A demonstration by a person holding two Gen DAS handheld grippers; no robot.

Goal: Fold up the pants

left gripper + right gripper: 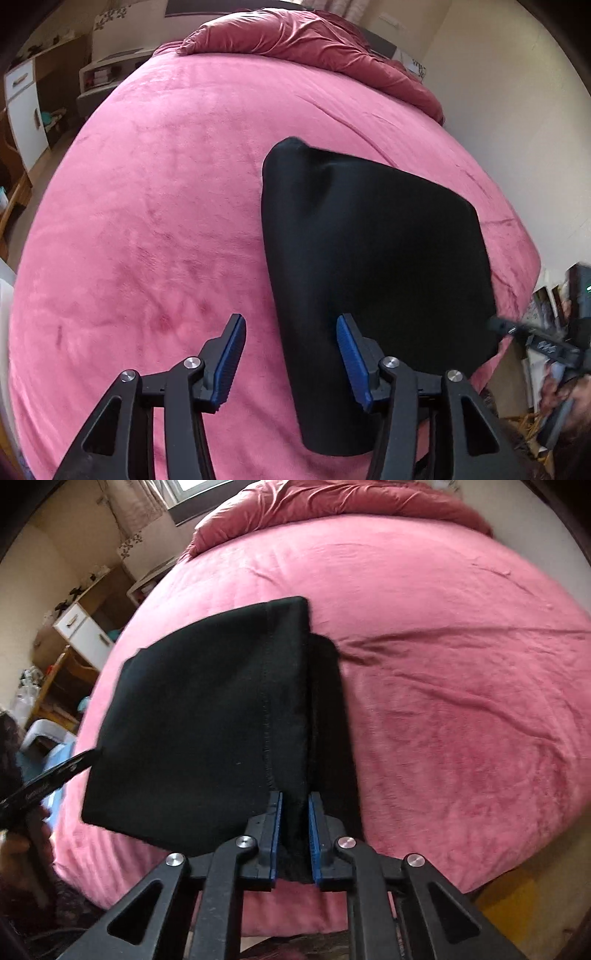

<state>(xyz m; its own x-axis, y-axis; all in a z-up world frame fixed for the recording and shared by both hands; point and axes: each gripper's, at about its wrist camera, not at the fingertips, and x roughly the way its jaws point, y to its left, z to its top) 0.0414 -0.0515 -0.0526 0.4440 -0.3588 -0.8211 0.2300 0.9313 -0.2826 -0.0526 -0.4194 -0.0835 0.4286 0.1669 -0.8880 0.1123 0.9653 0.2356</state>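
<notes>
The black pants (207,720) were found already folded into a compact rectangle, lying near the front edge of the bed on the pink blanket (461,701). A stitched seam could be seen running along the upper layer, and a second layer showed just beyond its right edge. That right edge was pinched between the blue pads of the right gripper (295,834), whose fingers were drawn close together on the cloth. In the left wrist view the left gripper (291,354) was seen with its fingers spread and nothing caught between them; one finger stood over the blanket, the other over the left part of the pants. Whether that finger touched the fabric could not be told.

The fold was judged to be well advanced, with perhaps one more fold or a final straightening left to be done. Trouble was judged most likely on the side held by one gripper alone: if the pinched edge were lifted or dragged, the free side could be left behind, so that the layers would slide apart and the rectangle would skew. Only the top layer might also be caught, and the stack would then be peeled open. A heaped red duvet (351,502) lay at the far end of the bed, well apart.
</notes>
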